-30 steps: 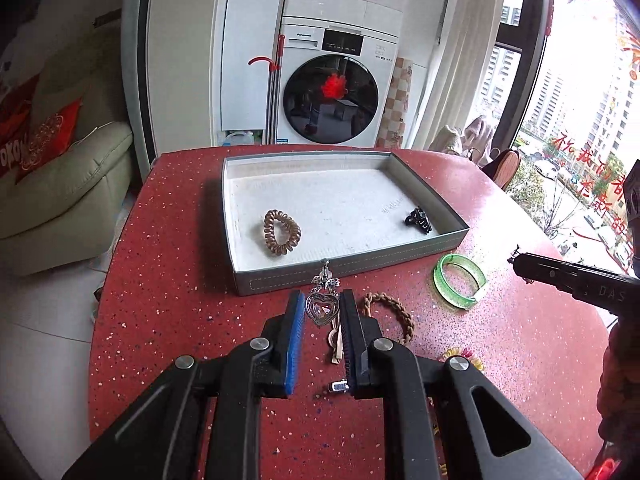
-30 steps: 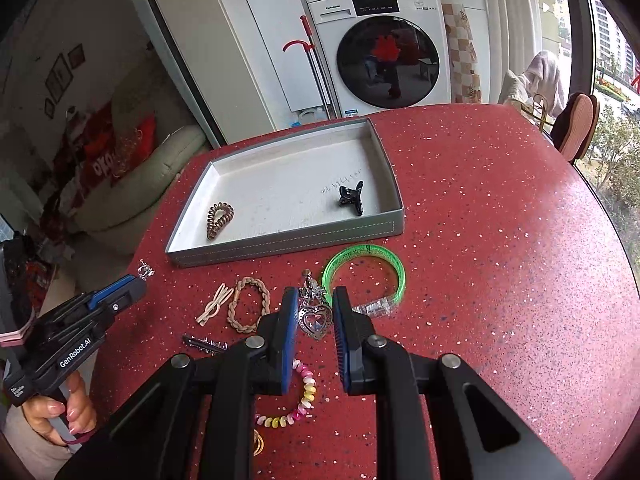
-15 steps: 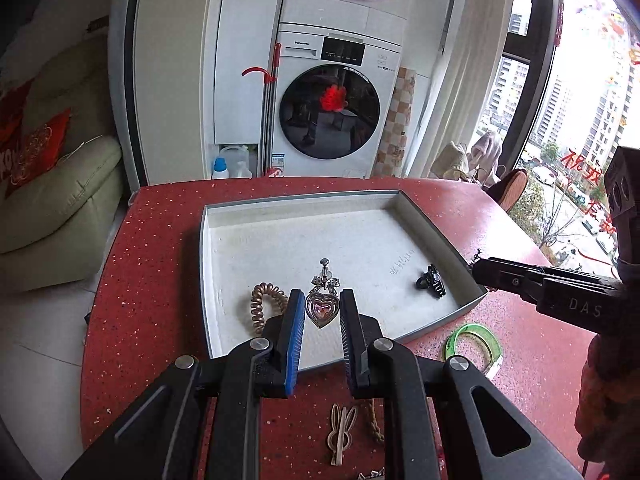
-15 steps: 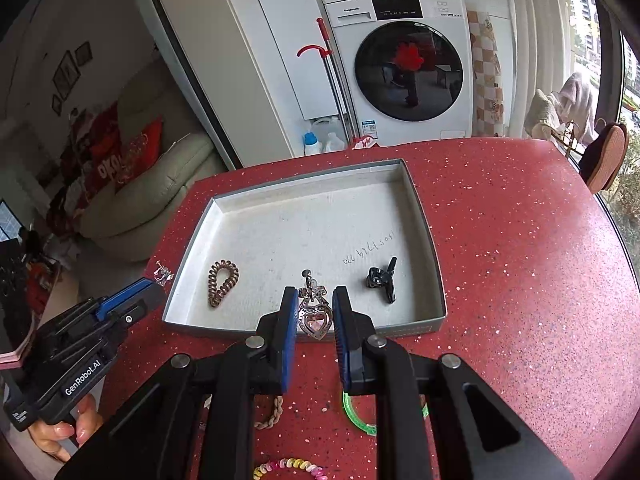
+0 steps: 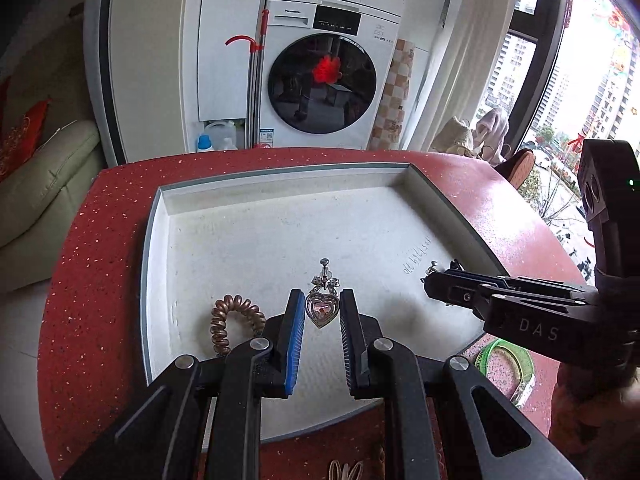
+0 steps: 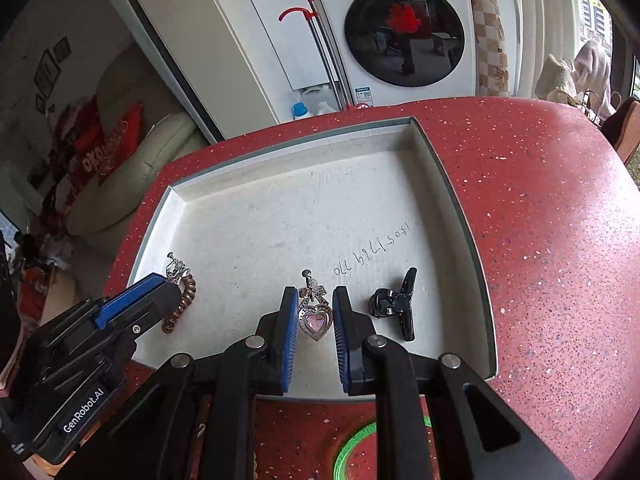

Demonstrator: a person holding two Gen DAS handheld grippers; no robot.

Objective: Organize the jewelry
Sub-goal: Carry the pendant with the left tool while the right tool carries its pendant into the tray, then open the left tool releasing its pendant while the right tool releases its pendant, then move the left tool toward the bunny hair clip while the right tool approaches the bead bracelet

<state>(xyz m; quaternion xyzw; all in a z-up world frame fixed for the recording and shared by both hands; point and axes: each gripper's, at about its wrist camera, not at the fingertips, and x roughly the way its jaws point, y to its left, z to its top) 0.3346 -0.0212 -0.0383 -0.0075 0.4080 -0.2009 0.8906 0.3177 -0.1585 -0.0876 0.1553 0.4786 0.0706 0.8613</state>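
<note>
Now each claw pinches a heart earring over the tray (image 5: 158,216); the left claw (image 5: 320,316) grips one earring (image 5: 322,309); the right claw (image 6: 314,318) grips its twin (image 6: 316,320), beside a black clip (image 6: 396,304); a coil tie (image 5: 236,320) lies inside too.

1. We see bright daylight entering from the window (image 5: 580,92), which is overexposed.
2. Soft shadows lie on the tray (image 5: 280,216) floor.
3. Fisheye distortion bends the edges; the corners darken.

Red table (image 6: 540,220), grey tray (image 6: 460,208) atop
</note>
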